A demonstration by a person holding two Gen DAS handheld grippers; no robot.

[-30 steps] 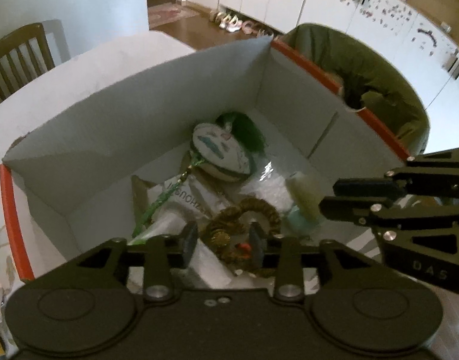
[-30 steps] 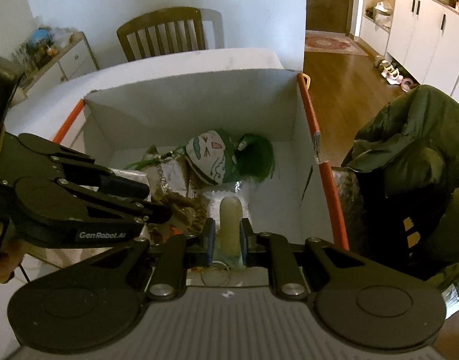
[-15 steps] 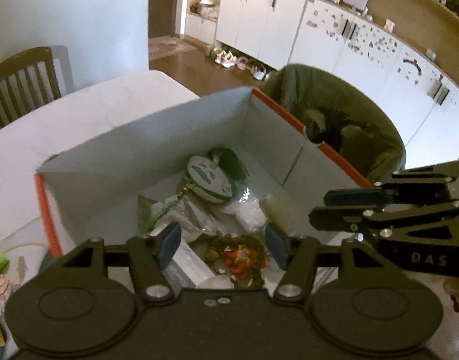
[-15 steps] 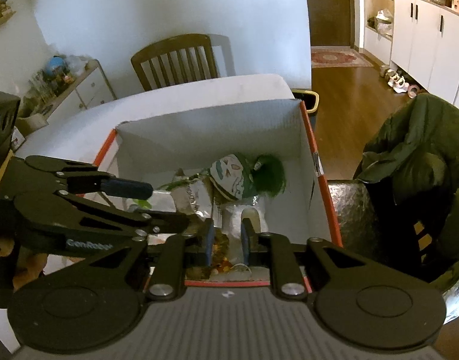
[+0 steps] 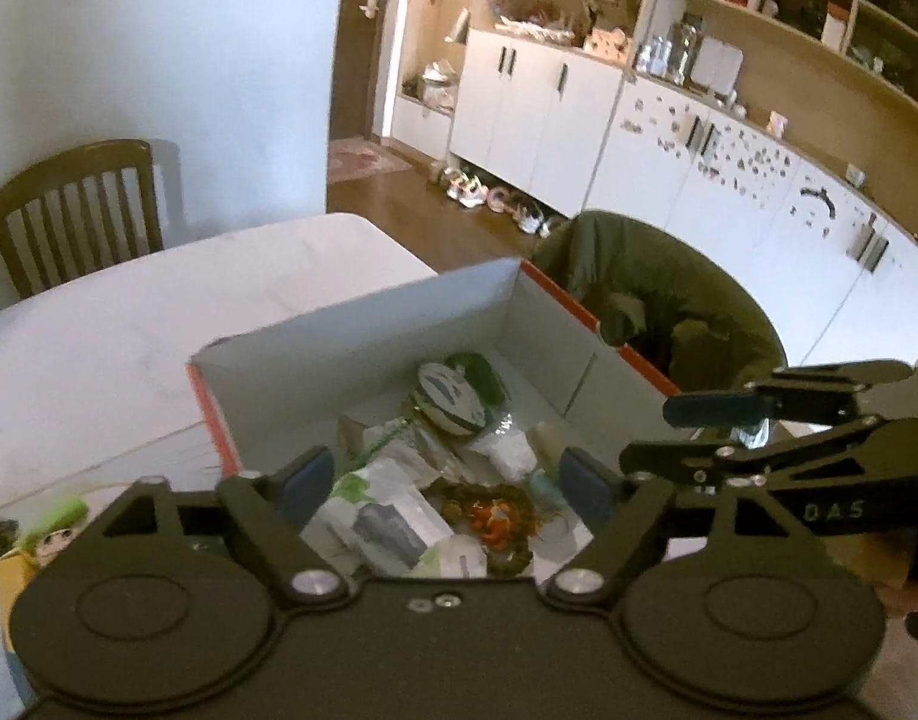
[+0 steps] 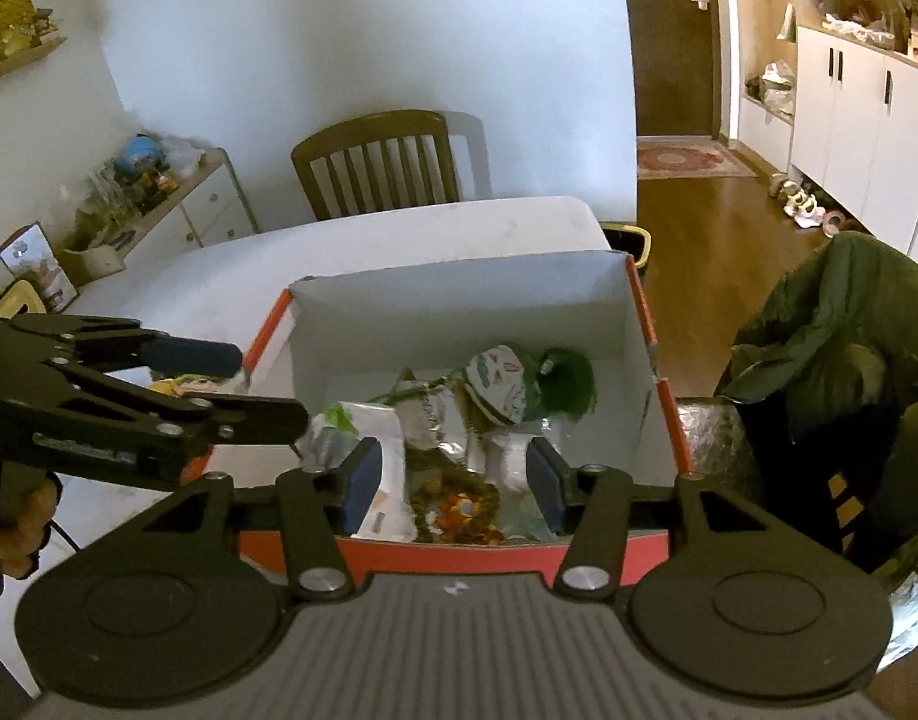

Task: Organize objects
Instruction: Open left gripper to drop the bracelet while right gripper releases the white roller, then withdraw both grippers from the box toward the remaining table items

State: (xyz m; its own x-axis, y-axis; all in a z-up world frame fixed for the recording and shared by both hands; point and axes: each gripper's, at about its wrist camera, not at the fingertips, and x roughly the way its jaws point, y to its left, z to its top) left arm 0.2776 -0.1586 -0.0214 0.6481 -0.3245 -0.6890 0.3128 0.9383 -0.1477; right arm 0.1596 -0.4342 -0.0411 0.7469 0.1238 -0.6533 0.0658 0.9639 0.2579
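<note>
An orange box with white inside walls (image 5: pixel 399 324) (image 6: pixel 459 300) stands on the white table. In it lie a green-haired doll head (image 5: pixel 453 396) (image 6: pixel 507 381), paper packets (image 5: pixel 387 516) (image 6: pixel 387 450), a brown wreath with an orange centre (image 5: pixel 495 516) (image 6: pixel 459 504) and a pale tube (image 5: pixel 546 438). My left gripper (image 5: pixel 447 480) is open and empty above the box's near left side. My right gripper (image 6: pixel 450 477) is open and empty above the box's near edge.
The white table (image 5: pixel 129 324) (image 6: pixel 219 276) extends behind the box. A wooden chair (image 6: pixel 378 165) (image 5: pixel 75 210) stands at its far side. A chair draped with a green jacket (image 5: pixel 669 300) (image 6: pixel 837 348) is right of the box. Small toys (image 5: pixel 45 528) lie at the left.
Both grippers have lifted up and back out of the box. The left let go of the brown wreath and opened; the right let go of the pale tube and opened.
</note>
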